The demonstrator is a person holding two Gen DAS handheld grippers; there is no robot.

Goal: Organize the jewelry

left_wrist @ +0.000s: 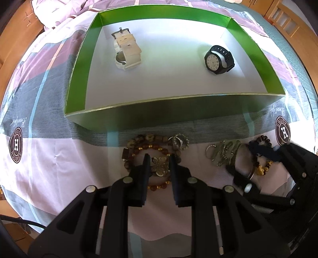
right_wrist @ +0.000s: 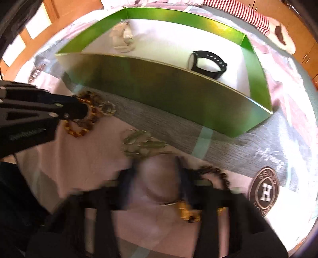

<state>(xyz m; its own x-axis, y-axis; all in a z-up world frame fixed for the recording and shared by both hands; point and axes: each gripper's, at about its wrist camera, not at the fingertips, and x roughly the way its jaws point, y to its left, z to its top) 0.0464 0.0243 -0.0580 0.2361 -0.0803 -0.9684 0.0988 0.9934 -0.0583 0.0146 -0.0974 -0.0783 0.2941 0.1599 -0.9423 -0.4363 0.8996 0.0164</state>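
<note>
A green box (left_wrist: 79, 65) with a white floor holds a white watch (left_wrist: 127, 51) and a black watch (left_wrist: 218, 57). Loose jewelry lies on the bedsheet in front of it. My left gripper (left_wrist: 159, 158) points down into a pile of brown and amber bead bracelets (left_wrist: 139, 142), shut on a gold-silver charm (left_wrist: 160, 166). My right gripper (right_wrist: 157, 174) is blurred, its fingers apart over a thin metal bangle (right_wrist: 165, 202) with bare sheet between them. A dark bead bracelet (right_wrist: 216, 170) with a gold charm lies against its right finger. Green-silver earrings (right_wrist: 143, 144) lie just beyond its fingertips.
A small beaded ring (left_wrist: 178, 141) lies between the bracelet pile and the box's near wall (right_wrist: 159, 89). The patterned sheet (left_wrist: 49, 158) spreads left and right of the jewelry. A crumpled quilt (left_wrist: 59, 12), a red-striped cloth (right_wrist: 238, 13) and wooden furniture (left_wrist: 288, 23) lie past the box.
</note>
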